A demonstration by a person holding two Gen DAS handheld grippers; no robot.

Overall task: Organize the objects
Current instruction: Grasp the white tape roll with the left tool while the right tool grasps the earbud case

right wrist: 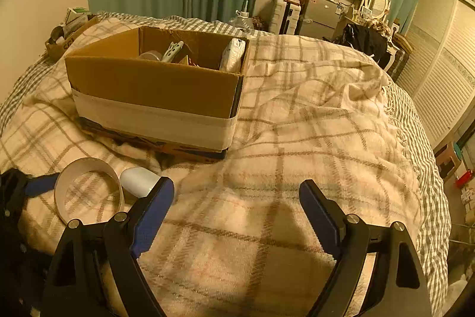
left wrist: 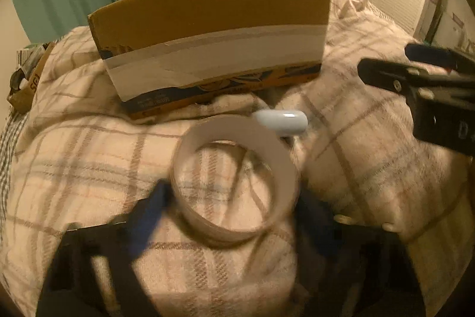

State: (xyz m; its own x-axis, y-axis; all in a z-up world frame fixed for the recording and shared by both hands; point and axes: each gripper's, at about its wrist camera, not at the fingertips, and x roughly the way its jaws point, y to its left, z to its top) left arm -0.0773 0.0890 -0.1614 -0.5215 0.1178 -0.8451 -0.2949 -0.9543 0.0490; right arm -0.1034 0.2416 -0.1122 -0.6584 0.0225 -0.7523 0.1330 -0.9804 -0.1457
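Left wrist: left gripper (left wrist: pixel 234 205) clamps cardboard tape ring (left wrist: pixel 234 177); right gripper (right wrist: pixel 237 198) spread apart.

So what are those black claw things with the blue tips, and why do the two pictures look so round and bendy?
Those claws are two grabbers; a person holds one in each hand. Each has a small camera looking along its fingers, and its lens bends the view, so you get one picture from the left grabber and one from the right.

The left gripper sits around a white tape ring, though the blur hides whether it is squeezing. The right gripper is open and empty.

Everything lies on a checked blanket. Beside the ring rests a pale rounded object. Behind them stands a cardboard box with some things inside.
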